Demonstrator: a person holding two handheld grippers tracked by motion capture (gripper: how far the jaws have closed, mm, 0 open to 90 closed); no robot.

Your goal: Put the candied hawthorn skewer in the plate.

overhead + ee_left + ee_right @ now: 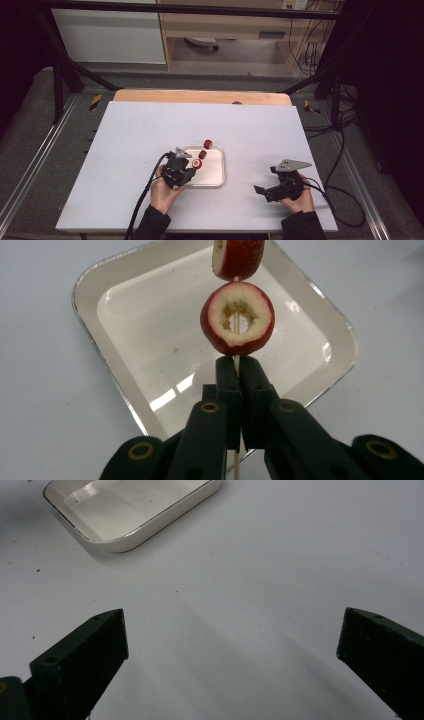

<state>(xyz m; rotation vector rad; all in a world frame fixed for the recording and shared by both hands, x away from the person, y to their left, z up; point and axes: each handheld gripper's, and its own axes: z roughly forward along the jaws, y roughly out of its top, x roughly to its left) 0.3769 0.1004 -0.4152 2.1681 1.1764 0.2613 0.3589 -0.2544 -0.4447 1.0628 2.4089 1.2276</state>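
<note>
Left gripper (239, 371) is clamped tight on a thin skewer (236, 365) carrying red fruit slices (238, 318) over the white tray (95, 290), at 12 o'clock from the jaws. Right gripper (232, 640) is wide open, empty. Risk: the narrow stick pivots in the grip, so slices slide off onto the table (130, 135).

Top fruit slice (238, 257) cut by upper edge; skewer (237, 364) mostly hidden between claw jaws.

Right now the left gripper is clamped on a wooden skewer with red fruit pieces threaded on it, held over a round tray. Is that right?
Not quite: the tray is square with rounded corners, as the left gripper view shows. The left gripper is indeed clamped on the skewer bearing red fruit pieces over it.
</note>
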